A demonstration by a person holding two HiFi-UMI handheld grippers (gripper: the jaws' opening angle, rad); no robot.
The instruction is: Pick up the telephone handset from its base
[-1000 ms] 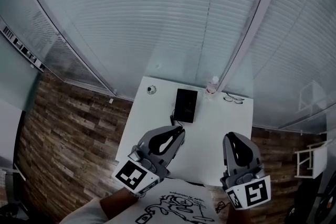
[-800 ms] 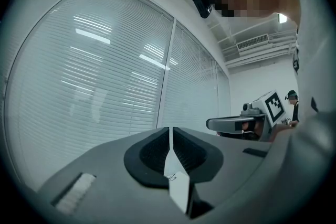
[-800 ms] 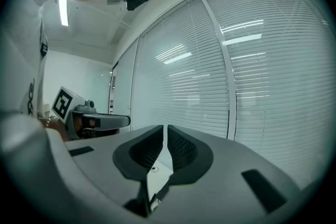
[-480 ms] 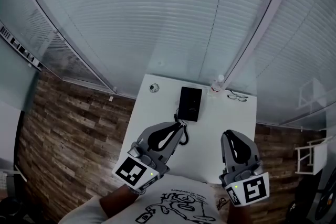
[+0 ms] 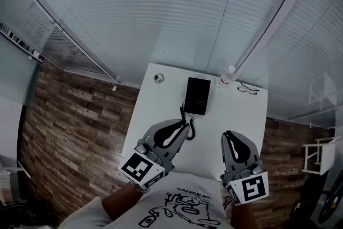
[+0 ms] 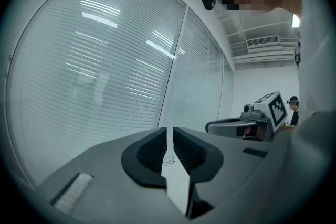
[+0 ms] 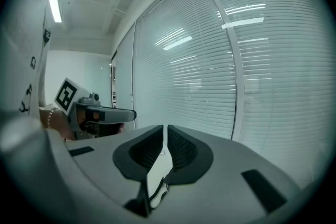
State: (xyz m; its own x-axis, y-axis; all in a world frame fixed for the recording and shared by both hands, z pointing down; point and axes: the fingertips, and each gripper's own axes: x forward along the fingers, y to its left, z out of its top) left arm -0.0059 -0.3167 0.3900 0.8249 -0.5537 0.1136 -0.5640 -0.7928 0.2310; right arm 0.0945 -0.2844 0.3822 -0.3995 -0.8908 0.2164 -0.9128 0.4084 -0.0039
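Note:
The black telephone (image 5: 198,96) lies flat near the far edge of the white table (image 5: 161,110). Its handset rests on the base, and the two are hard to tell apart from here. A coiled black cord (image 5: 188,125) runs from it towards me. My left gripper (image 5: 185,128) is shut and empty, its tip over the cord a short way in front of the phone. My right gripper (image 5: 227,137) hovers to the right over bare tabletop, also shut and empty. In the left gripper view the jaws (image 6: 169,136) meet, as they do in the right gripper view (image 7: 165,134).
A clear bottle (image 5: 229,73) and a pair of glasses (image 5: 247,88) sit at the table's far right. A small round object (image 5: 157,78) is at the far left. Window blinds rise just behind the table; wood flooring lies on both sides.
Both grippers have sunk towards the table and edged a little forward. Their jaws stay shut. The phone and cord have not moved on the table.

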